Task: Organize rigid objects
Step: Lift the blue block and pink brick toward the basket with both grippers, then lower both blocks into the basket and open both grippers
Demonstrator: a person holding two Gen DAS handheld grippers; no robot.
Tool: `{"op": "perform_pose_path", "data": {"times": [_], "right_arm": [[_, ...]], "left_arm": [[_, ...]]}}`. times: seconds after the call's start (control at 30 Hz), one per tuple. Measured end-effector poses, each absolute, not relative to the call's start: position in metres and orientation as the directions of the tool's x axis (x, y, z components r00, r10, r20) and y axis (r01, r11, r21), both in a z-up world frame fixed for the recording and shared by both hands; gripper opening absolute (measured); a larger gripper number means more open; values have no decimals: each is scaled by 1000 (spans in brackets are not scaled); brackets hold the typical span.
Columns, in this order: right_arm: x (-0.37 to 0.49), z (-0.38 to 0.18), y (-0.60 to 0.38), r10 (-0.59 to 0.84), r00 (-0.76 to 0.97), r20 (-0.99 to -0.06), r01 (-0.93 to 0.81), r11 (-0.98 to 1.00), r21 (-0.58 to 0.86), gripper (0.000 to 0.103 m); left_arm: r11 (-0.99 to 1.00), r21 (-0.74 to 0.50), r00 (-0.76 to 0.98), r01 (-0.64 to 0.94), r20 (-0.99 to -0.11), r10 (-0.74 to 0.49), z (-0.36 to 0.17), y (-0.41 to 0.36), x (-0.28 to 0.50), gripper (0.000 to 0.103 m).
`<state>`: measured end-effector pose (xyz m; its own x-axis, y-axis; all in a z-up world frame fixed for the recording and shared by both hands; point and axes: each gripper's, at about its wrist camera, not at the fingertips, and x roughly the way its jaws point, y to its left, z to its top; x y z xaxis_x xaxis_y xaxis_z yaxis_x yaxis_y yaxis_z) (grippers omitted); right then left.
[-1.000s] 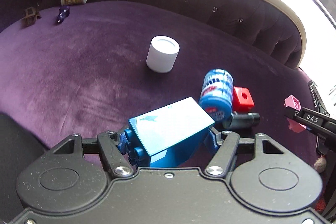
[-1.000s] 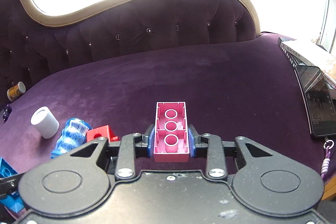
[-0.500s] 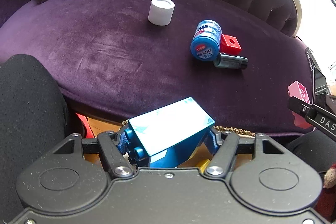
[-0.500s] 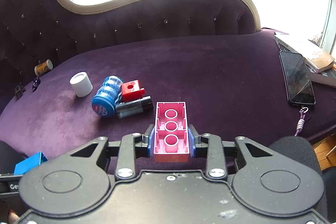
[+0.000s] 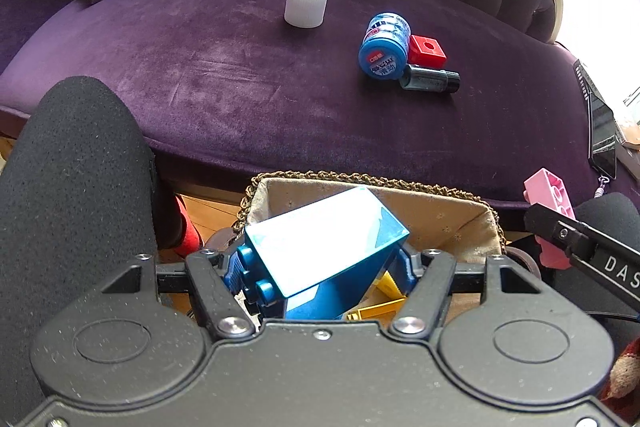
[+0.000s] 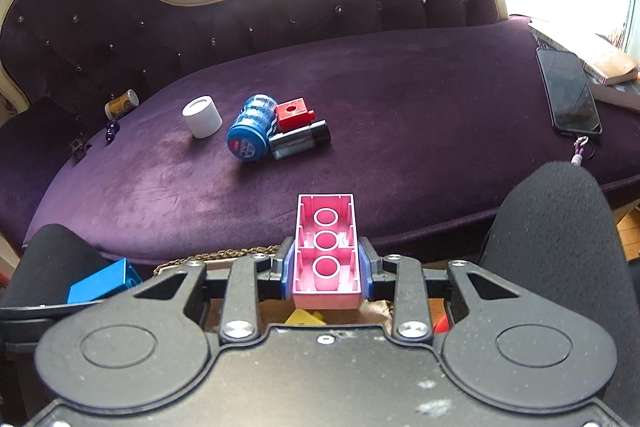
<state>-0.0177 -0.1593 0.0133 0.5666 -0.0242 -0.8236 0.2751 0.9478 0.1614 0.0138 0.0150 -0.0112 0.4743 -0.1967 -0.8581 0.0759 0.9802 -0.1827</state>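
Now that we've pulled back off the sofa [image 5: 248, 75], both bricks hang over the basket [image 5: 452, 223].
Left gripper [image 5: 320, 267] clamps blue brick [image 5: 324, 247], right gripper [image 6: 326, 267] pink brick [image 6: 326, 247]; drop's next.

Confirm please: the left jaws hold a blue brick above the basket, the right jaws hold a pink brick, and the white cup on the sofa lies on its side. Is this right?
One thing is wrong: the white cup stands upright on the sofa, as the left wrist view shows. The rest holds: the left gripper has the blue brick above the basket, and the right gripper has the pink brick.
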Motion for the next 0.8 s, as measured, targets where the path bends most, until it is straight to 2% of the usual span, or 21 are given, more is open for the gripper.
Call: {"op": "perform_pose_path", "data": {"times": [0.1,0.8], "right_arm": [[-22,10,-156,6,543,-840,282,940,190,31],[-18,6,-147,11,505,-863,235,960,150,31]], "left_arm": [[984,-164,462,71,-869,-178,-15,14,16,62],[987,-145,407,63,-900,-158,-25,11,20,62]]}}
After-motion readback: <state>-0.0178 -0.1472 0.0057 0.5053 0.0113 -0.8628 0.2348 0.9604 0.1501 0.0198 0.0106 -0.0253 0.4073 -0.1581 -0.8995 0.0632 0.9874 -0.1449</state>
